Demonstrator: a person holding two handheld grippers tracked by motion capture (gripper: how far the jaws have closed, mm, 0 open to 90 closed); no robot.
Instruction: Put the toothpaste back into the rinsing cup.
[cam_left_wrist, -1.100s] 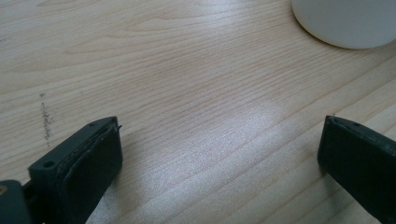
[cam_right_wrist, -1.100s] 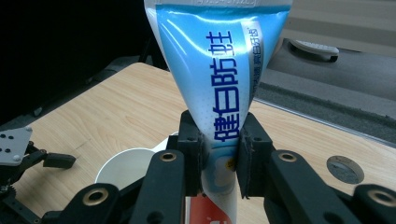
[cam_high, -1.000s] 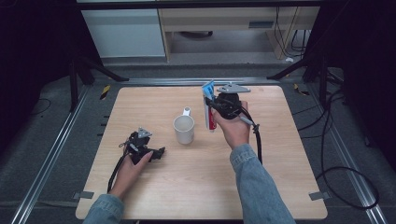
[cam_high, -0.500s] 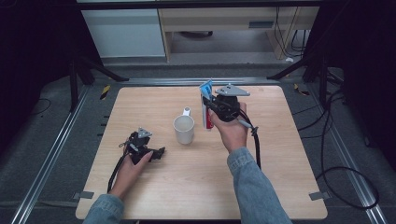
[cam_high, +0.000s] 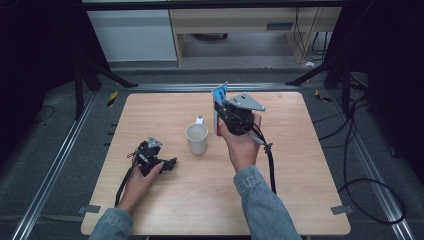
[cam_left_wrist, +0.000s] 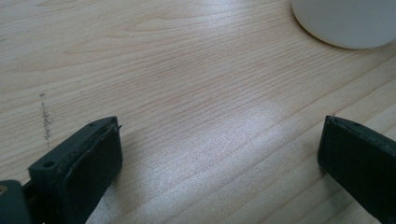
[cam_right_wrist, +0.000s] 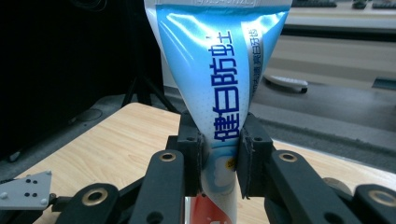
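right claw (cam_high: 218, 107) clamping toothpaste tube (cam_right_wrist: 215, 79) — beside mug (cam_high: 197, 138), open tabletop (cam_high: 290, 165)

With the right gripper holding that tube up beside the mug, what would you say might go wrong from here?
The right gripper pinches the soft toothpaste tube low on its body, so it may slip or ooze. The white mug stands close beside it; a swing could tip it. The open left gripper rests apart, giving no support.

A blue-and-white toothpaste tube (cam_right_wrist: 219, 84) with a red lower end stands upright, flat crimped end on top, above the worktop (cam_high: 300, 200) just right of the white mug (cam_high: 197, 138).
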